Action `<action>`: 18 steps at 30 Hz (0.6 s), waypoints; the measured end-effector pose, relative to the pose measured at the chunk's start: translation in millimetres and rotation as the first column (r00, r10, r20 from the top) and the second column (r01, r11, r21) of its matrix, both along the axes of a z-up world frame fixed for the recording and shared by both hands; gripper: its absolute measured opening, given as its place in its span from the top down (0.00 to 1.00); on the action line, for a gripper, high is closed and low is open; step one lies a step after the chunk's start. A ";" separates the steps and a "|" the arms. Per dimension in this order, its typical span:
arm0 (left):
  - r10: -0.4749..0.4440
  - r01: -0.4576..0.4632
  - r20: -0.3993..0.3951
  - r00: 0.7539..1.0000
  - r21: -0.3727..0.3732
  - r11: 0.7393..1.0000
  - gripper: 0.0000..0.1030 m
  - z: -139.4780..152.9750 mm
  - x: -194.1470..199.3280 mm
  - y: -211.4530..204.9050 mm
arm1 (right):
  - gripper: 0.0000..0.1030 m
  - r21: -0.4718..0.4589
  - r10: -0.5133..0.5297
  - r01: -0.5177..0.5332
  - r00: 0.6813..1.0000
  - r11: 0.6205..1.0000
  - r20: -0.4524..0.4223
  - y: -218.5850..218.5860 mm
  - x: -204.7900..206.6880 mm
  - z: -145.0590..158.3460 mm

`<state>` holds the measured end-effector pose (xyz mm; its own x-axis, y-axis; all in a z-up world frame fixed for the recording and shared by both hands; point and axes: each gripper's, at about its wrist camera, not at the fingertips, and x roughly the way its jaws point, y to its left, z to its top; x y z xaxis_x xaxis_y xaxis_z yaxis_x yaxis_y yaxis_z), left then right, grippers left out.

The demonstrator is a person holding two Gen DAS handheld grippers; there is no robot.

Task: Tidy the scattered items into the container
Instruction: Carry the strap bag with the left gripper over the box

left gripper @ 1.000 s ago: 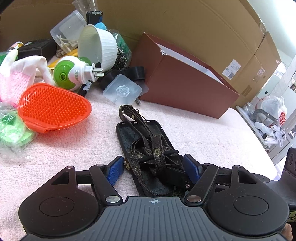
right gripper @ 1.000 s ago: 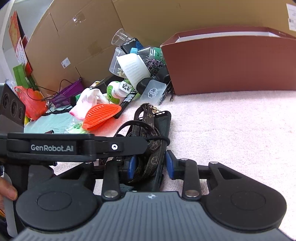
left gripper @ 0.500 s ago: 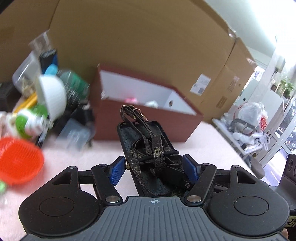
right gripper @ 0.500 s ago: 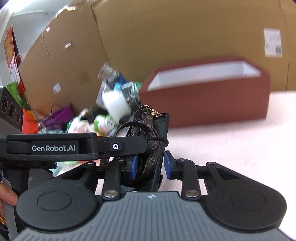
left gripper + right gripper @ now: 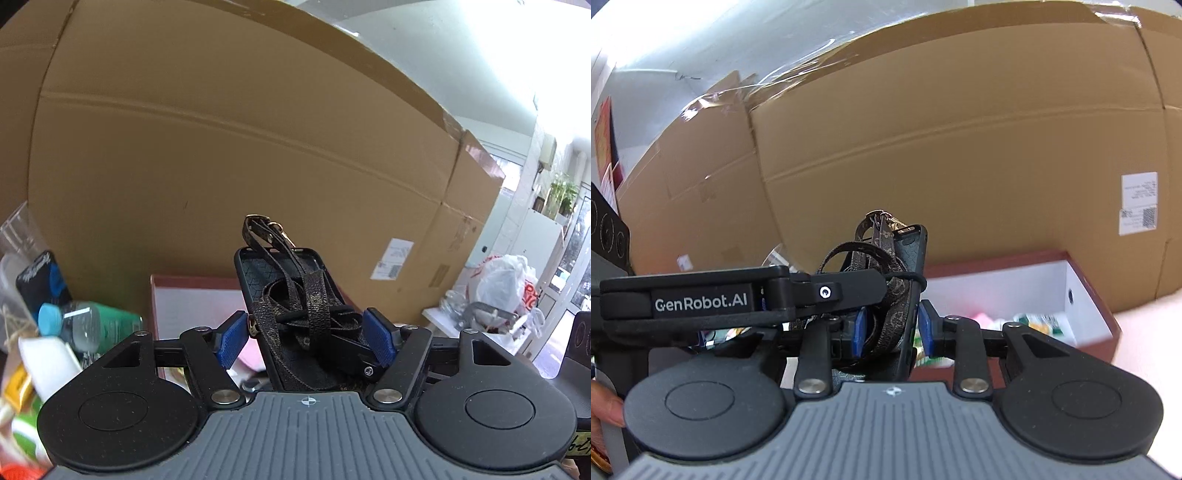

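Currently I am carrying the strapped phone case [image 5: 295, 314], pinched by both the left gripper [image 5: 306, 334] and right gripper [image 5: 892, 328], above the red box [image 5: 1086, 295], while clutter [image 5: 55, 332] is awaiting tidying.

Both tongs [image 5: 307, 334] [image 5: 892, 328] are black with blue ribbed pads [image 5: 231, 338], silver pivot screws and grey ridged housings.
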<state>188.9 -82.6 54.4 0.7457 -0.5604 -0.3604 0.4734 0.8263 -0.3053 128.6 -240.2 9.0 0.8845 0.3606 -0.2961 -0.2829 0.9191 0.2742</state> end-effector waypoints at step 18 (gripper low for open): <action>0.056 -0.052 -0.124 0.991 0.037 0.998 0.25 -67.7 91.0 -2.4 | 0.67 0.029 0.050 -0.045 0.981 0.999 -0.187 -3.6 100.7 -51.5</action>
<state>280.0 -85.0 -13.3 0.7226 -0.5064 -0.4706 0.3876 0.8605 -0.3307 229.2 -243.7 -42.5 0.7959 0.4100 -0.4454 -0.2673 0.8982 0.3491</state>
